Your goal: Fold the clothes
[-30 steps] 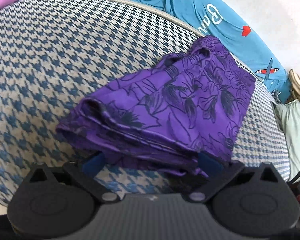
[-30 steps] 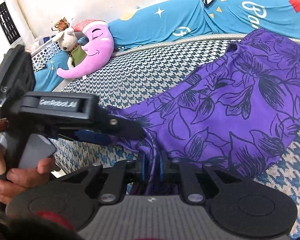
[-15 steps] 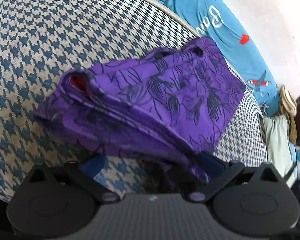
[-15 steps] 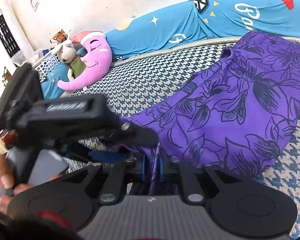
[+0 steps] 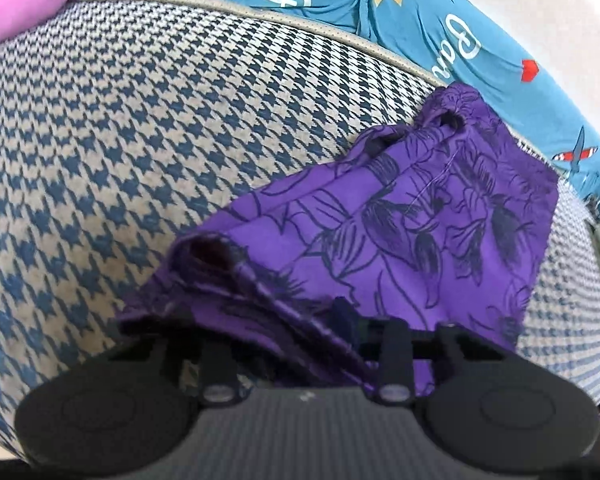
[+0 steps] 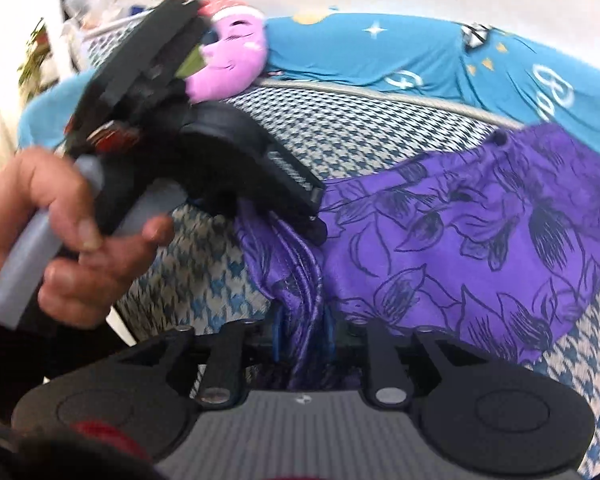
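At 6 o'clock in my right wrist view, my right gripper (image 6: 303, 338) is clenched on a bunched edge of the purple floral garment (image 6: 480, 248), with my left gripper (image 6: 236, 196) at 10 o'clock, its finger ends touching the same edge; I cannot tell whether it grips. In the left wrist view, the fingers are buried under the folded garment (image 5: 400, 240), which lies at 3 o'clock on the houndstooth cushion (image 5: 140, 140). Farther, at 12 o'clock, lie a blue printed sheet (image 5: 440, 28) and a pink moon plush (image 6: 236, 64).
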The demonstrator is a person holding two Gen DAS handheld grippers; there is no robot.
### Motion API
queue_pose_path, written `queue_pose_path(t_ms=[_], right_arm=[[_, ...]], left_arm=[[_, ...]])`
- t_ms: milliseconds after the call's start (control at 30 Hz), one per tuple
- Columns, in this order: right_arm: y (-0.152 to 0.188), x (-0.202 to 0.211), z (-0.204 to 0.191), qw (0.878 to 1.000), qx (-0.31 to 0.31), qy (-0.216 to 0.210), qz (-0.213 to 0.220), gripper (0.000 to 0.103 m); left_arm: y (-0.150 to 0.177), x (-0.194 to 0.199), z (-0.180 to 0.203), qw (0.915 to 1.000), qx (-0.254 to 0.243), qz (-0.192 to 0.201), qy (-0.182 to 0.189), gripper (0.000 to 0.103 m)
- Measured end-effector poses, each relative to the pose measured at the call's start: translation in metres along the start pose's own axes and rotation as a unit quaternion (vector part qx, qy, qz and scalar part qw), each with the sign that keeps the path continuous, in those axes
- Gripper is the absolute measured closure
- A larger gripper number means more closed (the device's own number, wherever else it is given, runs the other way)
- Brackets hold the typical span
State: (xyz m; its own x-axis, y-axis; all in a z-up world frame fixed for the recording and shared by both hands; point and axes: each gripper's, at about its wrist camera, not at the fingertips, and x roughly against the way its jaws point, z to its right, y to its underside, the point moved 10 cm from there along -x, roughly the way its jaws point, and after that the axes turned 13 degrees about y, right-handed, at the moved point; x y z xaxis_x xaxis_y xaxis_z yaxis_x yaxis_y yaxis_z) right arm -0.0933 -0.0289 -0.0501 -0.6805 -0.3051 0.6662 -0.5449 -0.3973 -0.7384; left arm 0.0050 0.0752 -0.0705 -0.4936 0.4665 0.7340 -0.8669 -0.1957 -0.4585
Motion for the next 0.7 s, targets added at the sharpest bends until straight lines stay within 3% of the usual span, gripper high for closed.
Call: queue_pose_path(t_ms=[67,233,500,567,633,700], right_arm=[[0.004,-0.001,-0.005,1.000,0.017,-0.002,-0.002,0.070],[0.009,-0.003,-0.014,0.999,0.042,0.000,-0.002,0.062],[0.011,-0.008,-0.022,0.995,0.090,0.032,0.014,0.060],[0.011,-0.009,-0.024,0.993,0.109,0.046,0.021,0.062],[0.011,-0.011,-0.023,0.991,0.117,0.055,0.023,0.079],[0.010,-0.012,-0.021,0.992,0.112,0.055,0.023,0.087]], left_arm=[[-0.001,-0.002,0.001,1.0000,-0.001,-0.003,-0.002,0.074],[0.000,-0.003,0.001,0.9999,-0.005,-0.007,-0.008,0.074],[-0.001,-0.006,0.004,0.9996,-0.016,-0.012,-0.020,0.074],[-0.002,-0.007,0.005,0.9994,-0.022,-0.013,-0.024,0.074],[-0.003,-0.009,0.007,0.9989,-0.036,-0.012,-0.029,0.074],[-0.003,-0.010,0.010,0.9976,-0.057,-0.009,-0.039,0.080]])
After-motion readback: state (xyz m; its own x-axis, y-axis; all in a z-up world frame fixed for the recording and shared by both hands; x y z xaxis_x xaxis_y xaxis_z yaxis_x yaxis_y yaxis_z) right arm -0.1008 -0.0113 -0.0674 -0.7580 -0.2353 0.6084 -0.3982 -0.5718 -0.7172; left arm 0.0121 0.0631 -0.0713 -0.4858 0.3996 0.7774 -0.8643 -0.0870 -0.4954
